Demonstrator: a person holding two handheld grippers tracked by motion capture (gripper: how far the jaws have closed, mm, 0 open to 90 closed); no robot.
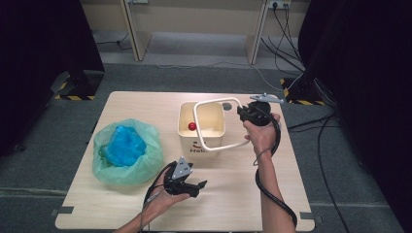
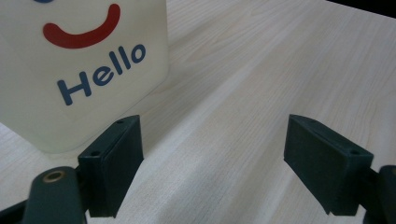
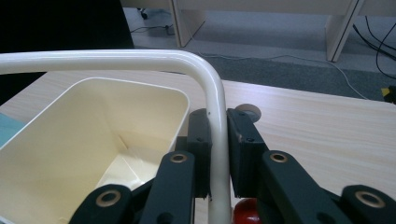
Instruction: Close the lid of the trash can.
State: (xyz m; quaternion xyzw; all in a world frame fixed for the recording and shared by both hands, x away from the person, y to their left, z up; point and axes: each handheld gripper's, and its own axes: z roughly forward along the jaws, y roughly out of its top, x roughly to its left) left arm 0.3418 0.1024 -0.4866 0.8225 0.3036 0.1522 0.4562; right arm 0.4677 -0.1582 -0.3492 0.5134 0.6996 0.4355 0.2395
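Observation:
A cream bin [image 1: 201,144] with a red smile and "Hello" on its front stands mid-table, a small red ball [image 1: 192,126] inside it. A white rounded-rectangle frame [image 1: 218,100] is lifted and tilted over the bin's right side. My right gripper [image 1: 241,112] is shut on the frame's right bar. In the right gripper view the pads [image 3: 200,135] pinch the white bar [image 3: 215,107] beside the bin's open top [image 3: 93,140]. My left gripper [image 1: 199,188] hovers near the front edge, open and holding nothing. Its jaws [image 2: 212,135] point at the bin's front wall [image 2: 84,70].
A green plastic bag [image 1: 127,155] with something blue [image 1: 124,145] in it sits at the table's left. A round cable hole [image 1: 226,104] lies behind the bin. Bare wood [image 1: 233,194] stretches along the front and right. Cables trail on the floor beyond.

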